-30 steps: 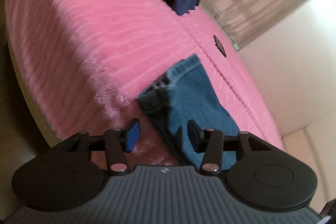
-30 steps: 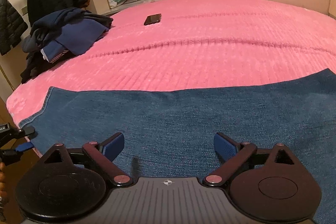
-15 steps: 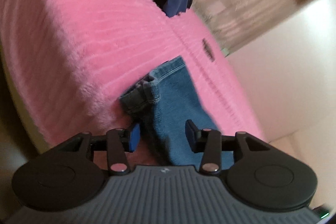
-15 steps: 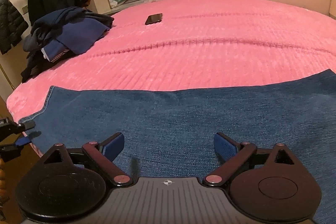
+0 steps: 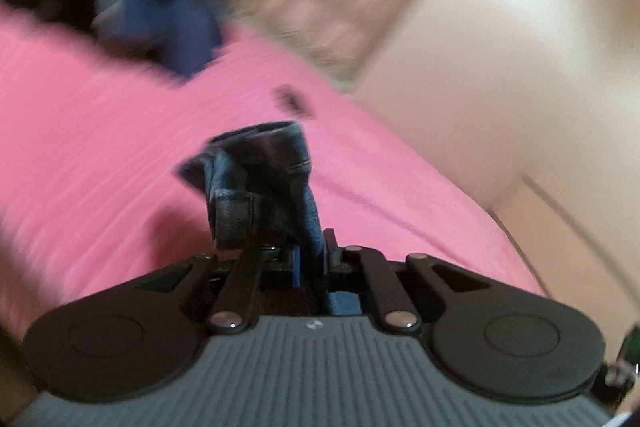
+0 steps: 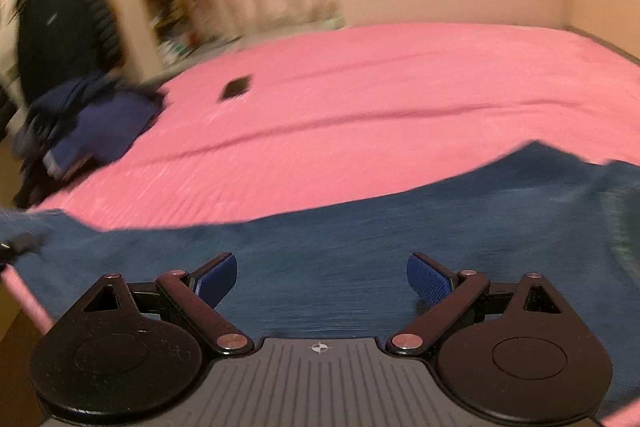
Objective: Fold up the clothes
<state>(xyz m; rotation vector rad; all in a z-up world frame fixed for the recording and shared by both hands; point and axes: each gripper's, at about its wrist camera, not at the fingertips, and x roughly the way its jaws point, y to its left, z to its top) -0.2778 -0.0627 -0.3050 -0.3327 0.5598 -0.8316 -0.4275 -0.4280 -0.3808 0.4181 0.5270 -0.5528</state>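
A pair of blue jeans (image 6: 360, 239) lies across the near part of a pink bed (image 6: 380, 107). My left gripper (image 5: 312, 259) is shut on the hem end of the jeans (image 5: 260, 183), which sticks up bunched above the fingers, lifted off the bed. My right gripper (image 6: 322, 277) is open and empty, hovering just above the middle of the denim. The left gripper's tip shows blurred at the far left of the right wrist view (image 6: 20, 243). Both views are motion-blurred.
A heap of dark blue clothes (image 6: 88, 123) lies at the bed's left corner, and a black phone (image 6: 236, 87) lies beyond it. Dark jackets (image 6: 60, 31) hang at the left. A beige wall (image 5: 500, 47) stands behind the bed.
My left gripper has shut on the jeans' hem and lifted it over the bed. The right gripper has stayed open over the denim, and its view has shifted; the far jeans edge has risen.
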